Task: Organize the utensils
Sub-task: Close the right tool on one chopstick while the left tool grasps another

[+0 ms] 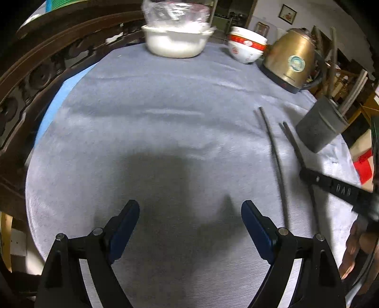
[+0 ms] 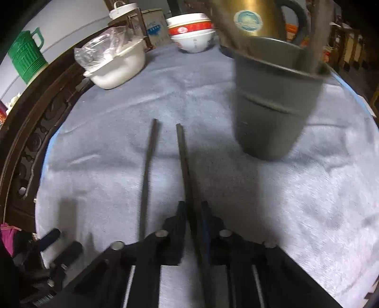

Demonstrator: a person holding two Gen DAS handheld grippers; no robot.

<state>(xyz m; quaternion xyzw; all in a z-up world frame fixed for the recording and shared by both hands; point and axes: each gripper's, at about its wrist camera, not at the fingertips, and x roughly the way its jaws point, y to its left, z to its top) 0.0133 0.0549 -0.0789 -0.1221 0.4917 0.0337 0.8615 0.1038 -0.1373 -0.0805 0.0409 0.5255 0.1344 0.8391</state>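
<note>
Jaws of the right gripper (image 2: pixel 192 209), pitched steeply down at the bottom centre of its frame, pinch one thin dark chopstick (image 2: pixel 183 161). A second chopstick (image 2: pixel 147 175) lies just left on the fuzzy grey cloth surface (image 2: pixel 296 201). The left gripper (image 1: pixel 190 213) hangs wide and empty. Upper right stands a tapered grey holder (image 2: pixel 272 113).

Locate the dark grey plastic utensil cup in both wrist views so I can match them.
Left wrist: dark grey plastic utensil cup at right edge, past the chopsticks.
Right wrist: cup upper right, large and near.
Shared landmark: gold electric kettle behind it.
</note>
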